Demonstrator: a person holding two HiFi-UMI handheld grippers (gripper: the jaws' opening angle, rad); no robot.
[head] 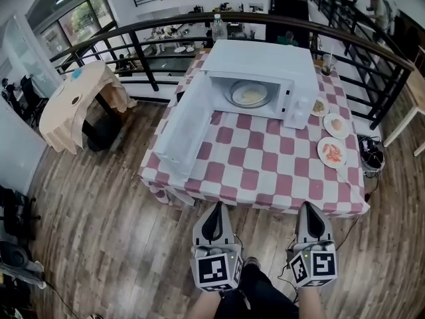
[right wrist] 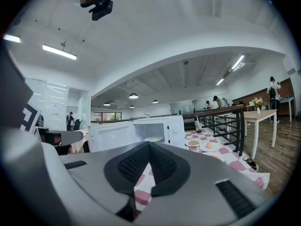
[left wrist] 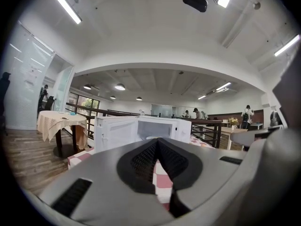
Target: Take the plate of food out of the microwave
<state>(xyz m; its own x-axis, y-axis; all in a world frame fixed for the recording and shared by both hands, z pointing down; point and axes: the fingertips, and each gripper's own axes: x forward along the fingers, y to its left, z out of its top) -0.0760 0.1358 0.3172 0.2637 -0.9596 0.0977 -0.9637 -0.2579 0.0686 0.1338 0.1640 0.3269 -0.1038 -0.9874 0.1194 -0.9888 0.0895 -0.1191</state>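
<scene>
Nearest the person, the left gripper (head: pixel 214 211) and the right gripper (head: pixel 310 211) hang side by side short of the table's edge, each with its jaws pressed together on nothing. Beyond them spreads the red-and-white checked table (head: pixel 265 171). On its far half stands the white microwave (head: pixel 265 62), its door (head: pixel 189 121) swung wide to the left. The plate of food (head: pixel 250 94) sits inside the cavity. Three small dishes (head: pixel 331 153) lie to the microwave's right, with a dark railing (head: pixel 372 42) behind.
</scene>
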